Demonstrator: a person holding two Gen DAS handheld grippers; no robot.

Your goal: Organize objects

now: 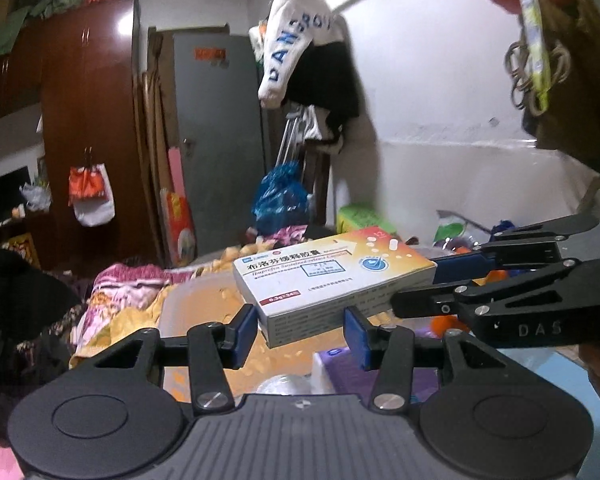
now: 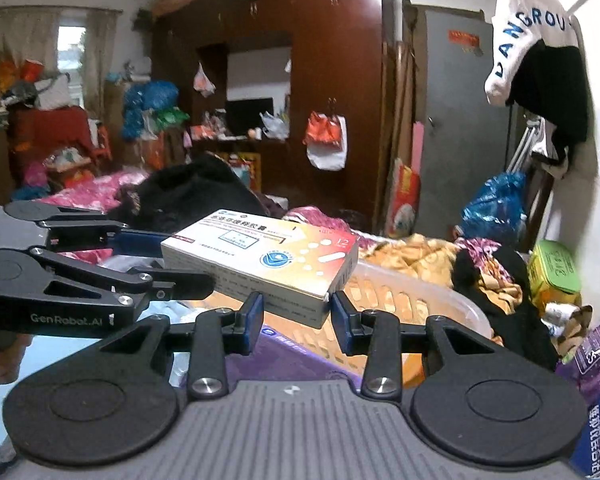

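Note:
A white and orange medicine box (image 1: 332, 280) is held in the air above an orange plastic basket (image 1: 204, 308). In the left wrist view my left gripper (image 1: 300, 336) has its blue pads on the box's two near sides, and my right gripper (image 1: 440, 280) comes in from the right and clamps the box's far end. In the right wrist view the box (image 2: 268, 260) sits between the right gripper's (image 2: 296, 318) pads, and the left gripper (image 2: 172, 260) clamps its left end. The basket (image 2: 400, 300) lies below.
A purple packet (image 1: 364, 376) lies under the box in front of the basket. A green pack (image 2: 552, 276) and a purple bag (image 2: 596, 364) lie at the right by the white wall. Crumpled clothes (image 2: 440, 256) and bedding lie behind the basket. A wardrobe (image 1: 88, 120) stands behind.

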